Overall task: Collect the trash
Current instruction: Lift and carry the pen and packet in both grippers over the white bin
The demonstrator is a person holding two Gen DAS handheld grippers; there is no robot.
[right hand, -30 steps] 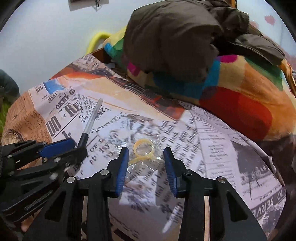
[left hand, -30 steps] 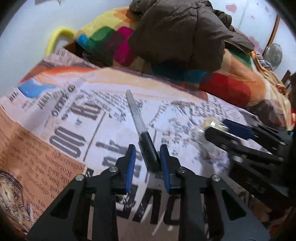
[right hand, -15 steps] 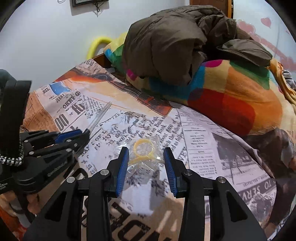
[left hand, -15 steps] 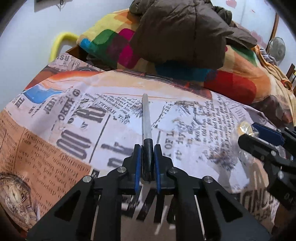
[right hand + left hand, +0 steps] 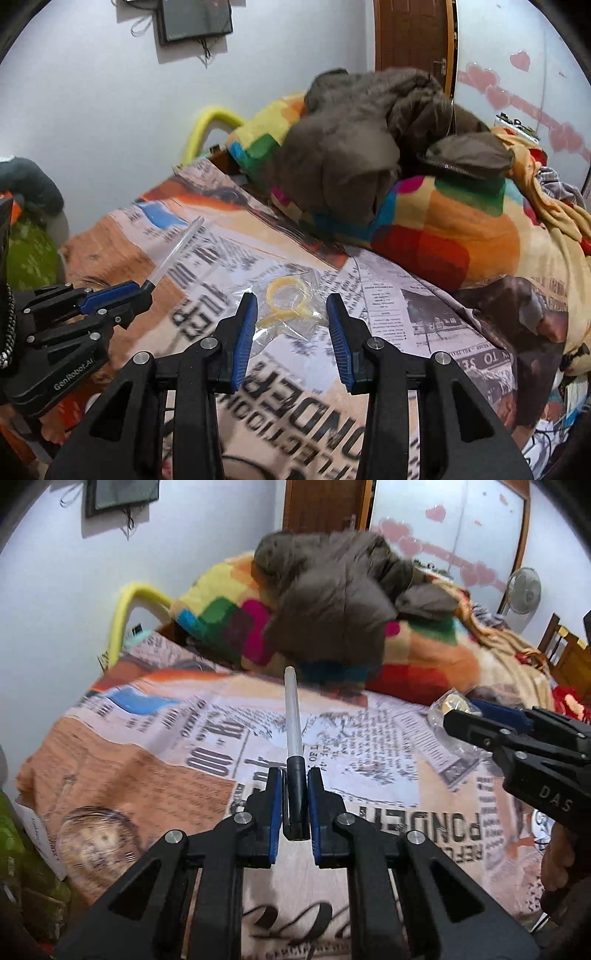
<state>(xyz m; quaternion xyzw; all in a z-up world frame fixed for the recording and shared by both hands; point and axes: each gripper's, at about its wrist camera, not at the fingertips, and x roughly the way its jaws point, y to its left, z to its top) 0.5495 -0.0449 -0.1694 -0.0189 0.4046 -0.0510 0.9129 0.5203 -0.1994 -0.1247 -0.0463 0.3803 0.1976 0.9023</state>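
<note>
My left gripper (image 5: 293,797) is shut on a pen (image 5: 293,716) with a clear barrel and black cap, held lifted above the newspaper-print bedsheet (image 5: 155,775). The pen also shows in the right wrist view (image 5: 177,251), sticking out of the left gripper (image 5: 142,290). My right gripper (image 5: 291,325) is open, its jaws on either side of a clear plastic wrapper with a yellow ring (image 5: 286,299) lying on the sheet. In the left wrist view the right gripper (image 5: 476,712) reaches in from the right over the wrapper (image 5: 448,705).
A brown jacket (image 5: 354,147) lies on a multicoloured blanket (image 5: 443,229) at the back of the bed. A yellow bed frame loop (image 5: 129,605) stands by the wall. A wooden door (image 5: 410,33), a fan (image 5: 522,590) and a green object (image 5: 29,251) at left are in view.
My left gripper closed on the pen and lifted it off the sheet. Both grippers have risen and pulled back, so more of the room shows. The right gripper stays open around the wrapper.
</note>
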